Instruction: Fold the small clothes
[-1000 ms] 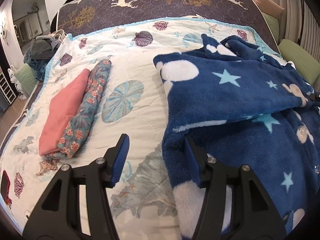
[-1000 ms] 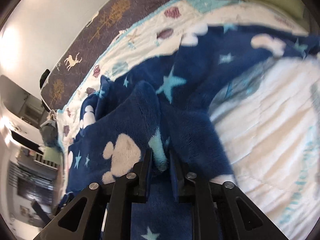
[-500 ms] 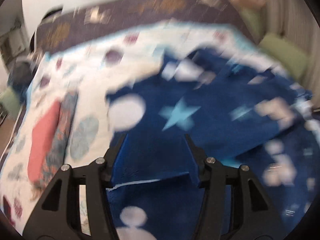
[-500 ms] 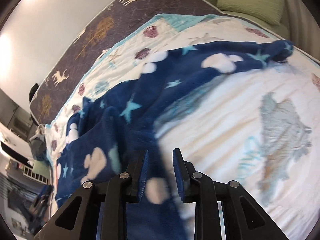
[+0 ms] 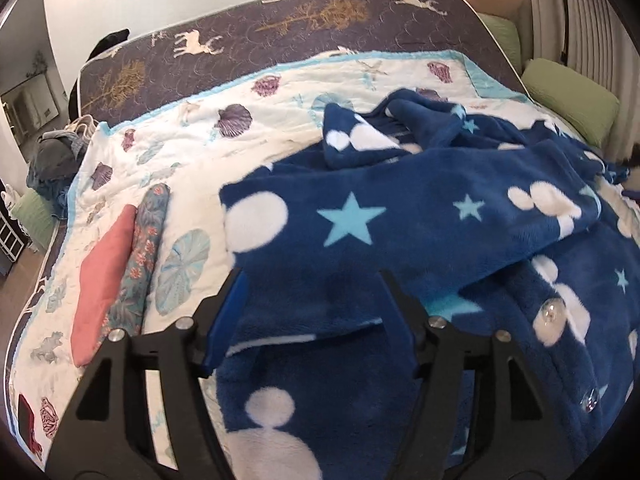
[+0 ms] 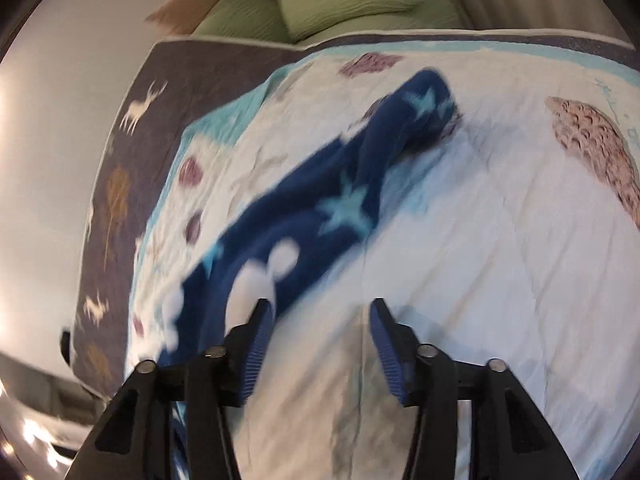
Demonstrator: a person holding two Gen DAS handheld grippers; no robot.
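A dark blue fleece garment (image 5: 420,216) with stars, white spots and clear buttons lies on the shell-print quilt (image 5: 192,152), one flap folded across it. My left gripper (image 5: 310,292) sits over the flap's near edge. Its jaws are opening, the fleece lies between them, and the pads do not seem to press it. In the blurred right wrist view a blue sleeve (image 6: 320,208) stretches across the quilt (image 6: 500,240). My right gripper (image 6: 320,320) is beside the sleeve's near end, its jaws opening with only quilt between them.
A folded pink piece (image 5: 104,272) and a folded floral piece (image 5: 146,240) lie side by side at the quilt's left. Green pillows (image 5: 568,96) line the right side of the deer-print mattress (image 5: 280,28). A heap of clothes (image 5: 52,160) sits off the bed's left edge.
The flap of fleece has come over to the left and now lies between my left jaws. My right gripper let go of the fleece, opened, and swung away over bare quilt.
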